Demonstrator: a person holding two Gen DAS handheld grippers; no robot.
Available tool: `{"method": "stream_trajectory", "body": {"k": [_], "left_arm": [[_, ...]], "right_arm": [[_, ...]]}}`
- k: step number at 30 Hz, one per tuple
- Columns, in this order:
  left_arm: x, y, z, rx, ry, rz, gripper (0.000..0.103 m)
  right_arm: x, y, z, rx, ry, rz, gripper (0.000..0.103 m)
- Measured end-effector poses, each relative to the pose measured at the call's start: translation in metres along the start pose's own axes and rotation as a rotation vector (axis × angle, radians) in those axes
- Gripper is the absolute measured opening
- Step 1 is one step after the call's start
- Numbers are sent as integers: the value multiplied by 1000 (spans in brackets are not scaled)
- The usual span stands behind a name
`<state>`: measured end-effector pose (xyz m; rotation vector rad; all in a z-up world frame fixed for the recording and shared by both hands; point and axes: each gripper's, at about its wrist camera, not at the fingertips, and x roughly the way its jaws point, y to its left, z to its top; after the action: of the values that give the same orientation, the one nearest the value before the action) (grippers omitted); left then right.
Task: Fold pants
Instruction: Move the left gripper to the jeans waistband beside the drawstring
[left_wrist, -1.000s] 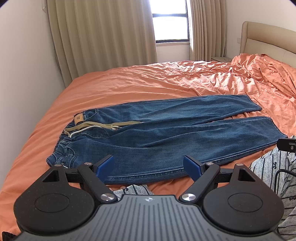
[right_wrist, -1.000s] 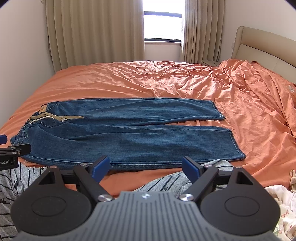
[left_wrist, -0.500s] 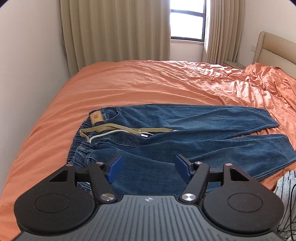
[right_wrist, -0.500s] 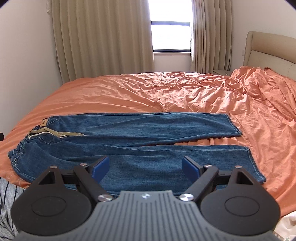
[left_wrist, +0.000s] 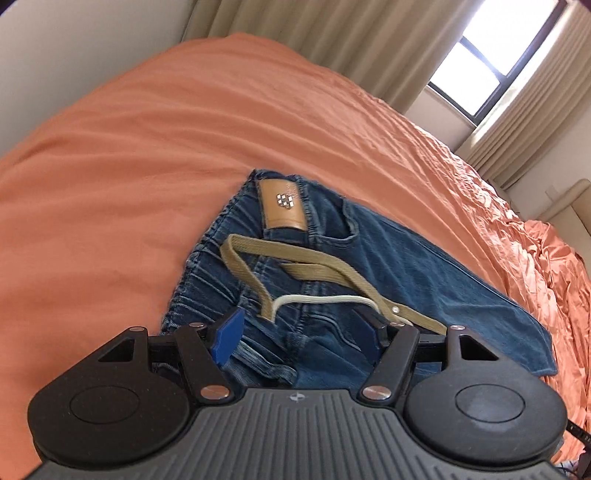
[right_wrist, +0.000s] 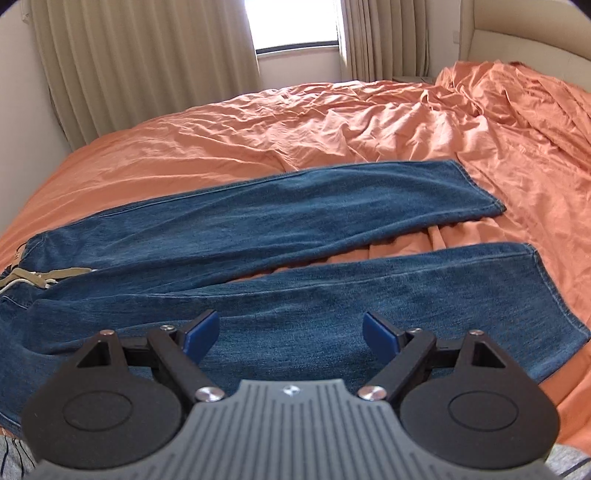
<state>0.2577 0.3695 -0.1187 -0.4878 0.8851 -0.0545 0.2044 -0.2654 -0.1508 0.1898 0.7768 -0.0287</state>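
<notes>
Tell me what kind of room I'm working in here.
A bedroom, most likely: the jeans lie spread on a bed with an orange sheet, a padded headboard stands at the right, and beige curtains flank a window.

1. The right hand-held gripper (right_wrist: 290, 332) hangs over the near leg of the pants (right_wrist: 295, 258), its blue fingers (right_wrist: 201, 332) spread wide with nothing between them.
2. The pants lie flat on the orange bed (right_wrist: 332, 122), legs running right and parted at the hems.
3. A tan drawstring (right_wrist: 40, 277) lies at the waist, far left.
4. Beige curtains (right_wrist: 140, 55) hang at the far wall.
</notes>
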Motion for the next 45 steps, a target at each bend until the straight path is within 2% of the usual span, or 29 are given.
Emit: {"method": "stream_trajectory", "body": {"k": [2, 4, 7, 10, 12, 13, 15, 16, 18, 19, 22, 24, 26, 29, 31, 33, 35, 36, 37, 40, 42, 45], "left_arm": [[19, 20, 3, -43, 32, -38, 72], [33, 38, 4, -92, 55, -120, 54], [41, 47, 3, -91, 67, -212, 53], [50, 55, 7, -80, 124, -288, 52], [60, 63, 8, -127, 148, -262, 47], [64, 66, 8, -158, 150, -232, 37], [67, 65, 8, -171, 143, -221, 31], [61, 59, 7, -151, 118, -207, 21], [45, 47, 6, -135, 54, -180, 10], [31, 38, 6, -119, -3, -170, 9], [-22, -3, 5, 4, -151, -132, 8], [-48, -21, 1, 77, -194, -61, 8], [-51, -23, -1, 116, -180, 29, 8], [-18, -10, -4, 135, -94, 183, 8], [12, -3, -9, 142, -40, 259, 8], [37, 2, -13, 121, 0, 291, 9], [49, -2, -16, 154, 14, 329, 11], [50, -9, -19, 186, 13, 353, 14], [49, -14, -18, 206, 13, 370, 22], [28, -32, -17, 282, -5, 438, 40], [3, -42, -21, 332, -33, 435, 40], [-33, -57, -28, 415, -46, 385, 41]], "right_arm": [[10, 0, -3, 2, 13, -7, 81], [17, -1, -4, 6, 21, -7, 81], [27, 0, -5, 7, 44, -20, 81], [36, -1, -6, 24, 61, -19, 81], [40, 0, -6, 26, 62, -15, 81], [41, 0, -6, 27, 66, -15, 81], [41, 1, -6, 27, 70, -23, 81], [40, 0, -7, 30, 69, -25, 81], [36, -2, -8, 37, 59, -26, 81], [35, -3, -8, 41, 55, -25, 81], [31, -4, -10, 46, 48, -24, 81], [27, -4, -11, 44, 36, -23, 81], [24, -4, -11, 41, 25, -23, 81], [17, -6, -13, 51, 10, -19, 81], [12, -9, -14, 67, -1, -18, 81], [7, -11, -14, 81, -5, -24, 81], [2, -15, -12, 104, 2, -37, 81], [-1, -17, -12, 117, 11, -36, 81], [-4, -19, -10, 133, 23, -29, 81], [-14, -27, 0, 172, 71, 10, 81], [-24, -31, 12, 161, 88, 26, 81], [-49, -38, 38, 105, 82, 47, 81]]}}
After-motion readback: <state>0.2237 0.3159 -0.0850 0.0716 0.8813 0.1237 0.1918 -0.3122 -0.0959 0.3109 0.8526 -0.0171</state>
